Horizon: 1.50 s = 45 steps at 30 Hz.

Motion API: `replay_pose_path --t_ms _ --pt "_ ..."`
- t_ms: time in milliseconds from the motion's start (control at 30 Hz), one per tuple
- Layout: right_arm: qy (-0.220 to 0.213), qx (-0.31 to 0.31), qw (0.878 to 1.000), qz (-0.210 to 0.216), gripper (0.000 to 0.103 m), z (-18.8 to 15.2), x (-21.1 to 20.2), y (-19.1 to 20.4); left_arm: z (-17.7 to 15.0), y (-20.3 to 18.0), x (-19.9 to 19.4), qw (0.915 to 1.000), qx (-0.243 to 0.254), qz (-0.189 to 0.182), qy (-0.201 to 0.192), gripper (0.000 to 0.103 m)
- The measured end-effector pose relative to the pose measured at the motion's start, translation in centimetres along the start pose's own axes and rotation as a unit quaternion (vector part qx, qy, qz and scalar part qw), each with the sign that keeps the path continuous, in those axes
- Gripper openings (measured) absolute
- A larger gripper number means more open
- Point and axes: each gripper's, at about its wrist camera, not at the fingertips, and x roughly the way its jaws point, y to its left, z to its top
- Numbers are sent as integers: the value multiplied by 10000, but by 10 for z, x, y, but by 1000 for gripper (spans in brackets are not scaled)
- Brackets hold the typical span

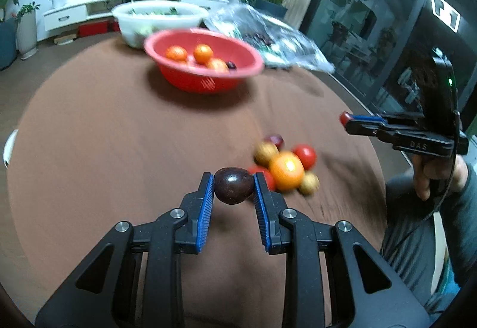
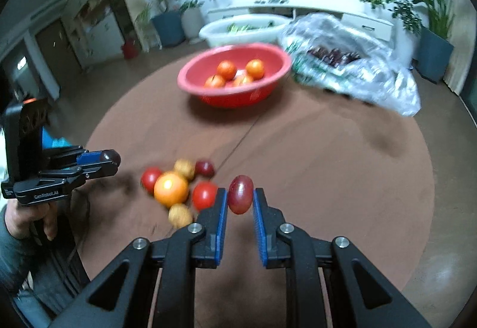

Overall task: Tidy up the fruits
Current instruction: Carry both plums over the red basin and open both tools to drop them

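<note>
My left gripper (image 1: 233, 183) is shut on a dark brown plum (image 1: 233, 185), held above the brown tablecloth. My right gripper (image 2: 240, 200) is shut on a red oval fruit (image 2: 241, 198); in the left wrist view the right gripper (image 1: 347, 119) hovers at the right with the red fruit at its tip. A pile of fruit lies on the cloth: an orange (image 1: 286, 170), red tomatoes (image 1: 304, 155), yellow-brown fruits (image 1: 265, 152) and a dark red one (image 1: 275, 139). A red bowl (image 1: 205, 80) at the far side holds several oranges (image 1: 202, 53).
A white basin (image 1: 158, 21) with greens stands behind the red bowl. A crumpled clear plastic bag (image 2: 351, 60) with dark fruit lies at the far right. The round table's edge (image 2: 423, 238) curves close on the right. Plants and a TV cabinet stand beyond.
</note>
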Motion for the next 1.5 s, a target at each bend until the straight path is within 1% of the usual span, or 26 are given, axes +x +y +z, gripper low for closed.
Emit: replay_pose_path --t_ms 133,233,300,433,567,667,833,1000,1167,1300,1500 --pt "-334 164 9993 19 19 29 -5 -5 36 9 -3 9995 161 186 -190 25" --pt "-583 155 9982 54 19 55 -7 0 69 15 1 9986 276 305 -321 25" --pt "-731 105 9972 101 19 75 -4 4 94 20 9 9982 306 378 -342 25" --pt "-783 59 9969 58 19 108 18 9 132 25 36 9975 426 502 -267 25" --pt "-647 174 9978 6 19 130 52 3 154 31 72 9968 519 599 -46 25" --pt "-479 223 9986 -46 19 138 76 -1 156 33 96 9966 538 612 99 25" --pt "-254 193 9994 -132 19 141 105 -3 161 31 124 9961 599 622 153 25" --pt "-49 168 9997 -170 19 138 122 -3 164 31 149 9943 718 745 267 25" --pt "108 30 9995 -293 19 136 135 1 161 35 160 9938 723 798 292 25" --pt "107 -23 9993 -348 20 134 139 3 160 32 161 9931 787 831 268 25" --pt "128 -182 9986 -472 20 133 139 10 158 33 159 9935 734 840 225 26"
